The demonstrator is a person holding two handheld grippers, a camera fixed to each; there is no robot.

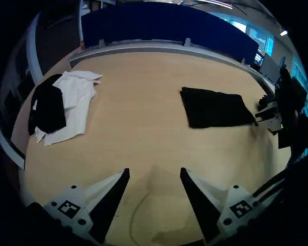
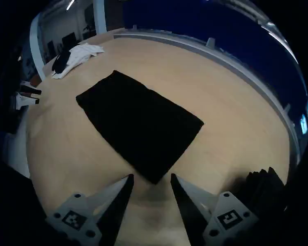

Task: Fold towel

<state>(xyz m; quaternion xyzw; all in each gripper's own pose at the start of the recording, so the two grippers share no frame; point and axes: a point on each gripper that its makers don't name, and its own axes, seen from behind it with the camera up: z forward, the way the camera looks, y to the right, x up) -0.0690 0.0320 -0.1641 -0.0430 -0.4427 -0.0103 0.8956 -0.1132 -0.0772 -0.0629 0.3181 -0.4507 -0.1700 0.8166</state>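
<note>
1. Left gripper view: the black towel [image 1: 216, 107] lies flat on the worktop [image 1: 145, 102], well ahead and to the right of the left gripper [image 1: 154, 169], which is spread wide and holds nothing.
2. Right gripper view: the black towel's near corner lies between the parted fingers of the right gripper [image 2: 152, 175], unclamped.

Open-plan office workspace.
A long pale wooden desk top [image 1: 154, 94] with a grey edge rail [image 1: 154, 46] is backed by a dark blue fabric divider screen [image 1: 162, 22]. Ceiling strip lights [image 1: 218, 3] and bright windows [image 1: 239, 25] lie beyond.
</note>
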